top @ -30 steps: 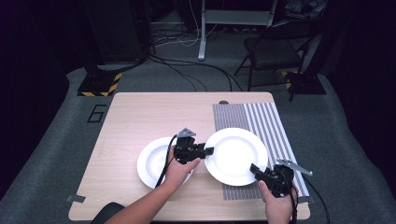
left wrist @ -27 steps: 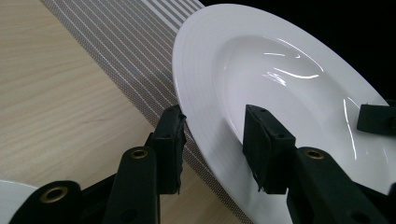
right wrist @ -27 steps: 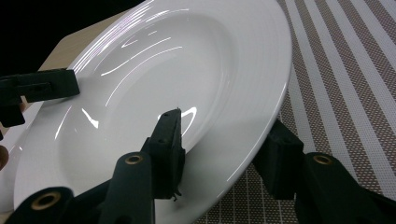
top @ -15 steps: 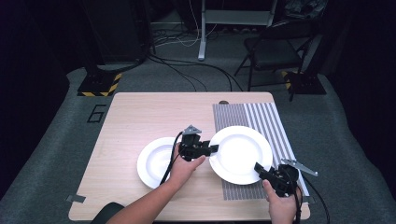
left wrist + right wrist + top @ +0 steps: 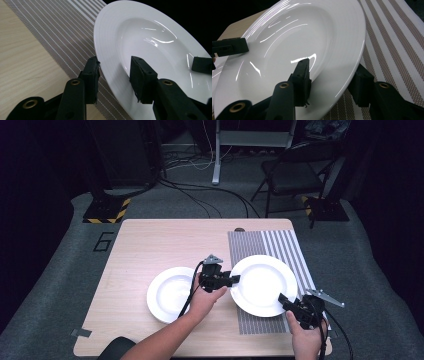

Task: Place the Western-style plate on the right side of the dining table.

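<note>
Left claw point(image 5: 234, 279) and right claw point(image 5: 282, 298) grip large plate point(image 5: 263, 284) over mat point(image 5: 295, 251).

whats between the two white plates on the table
In the high view, the left gripper and the hand holding it sit between the small plate and the large plate, jaws straddling the large plate's rim.

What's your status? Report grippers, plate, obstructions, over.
Left gripper, right gripper both shut on large plate rim, opposite sides. Large plate over striped mat. Small plate close by, beneath left hand; mind it.
</note>
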Tool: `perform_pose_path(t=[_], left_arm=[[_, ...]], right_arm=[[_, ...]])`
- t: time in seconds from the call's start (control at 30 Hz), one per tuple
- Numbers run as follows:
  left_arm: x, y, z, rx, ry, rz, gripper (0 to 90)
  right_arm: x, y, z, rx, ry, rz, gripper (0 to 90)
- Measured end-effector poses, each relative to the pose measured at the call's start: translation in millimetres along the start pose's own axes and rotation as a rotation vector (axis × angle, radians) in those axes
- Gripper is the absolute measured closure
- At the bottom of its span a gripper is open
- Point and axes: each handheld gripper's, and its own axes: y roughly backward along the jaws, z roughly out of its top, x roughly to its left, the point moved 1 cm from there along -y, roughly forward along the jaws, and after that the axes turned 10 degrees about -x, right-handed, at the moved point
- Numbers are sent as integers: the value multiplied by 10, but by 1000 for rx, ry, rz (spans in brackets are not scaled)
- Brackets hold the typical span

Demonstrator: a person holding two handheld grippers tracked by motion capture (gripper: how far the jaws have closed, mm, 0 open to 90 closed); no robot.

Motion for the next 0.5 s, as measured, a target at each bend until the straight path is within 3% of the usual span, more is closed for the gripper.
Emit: perform_pose_path(t=[0.33, 0.5], left_arm=[[-77, -69, 173, -6, -31, 9, 600], [-87, -113, 221, -9, -27, 10, 602]], right_arm=[[-43, 13, 122, -20, -18, -8, 548], [-63, -3, 173, -35, -20, -11, 547]])
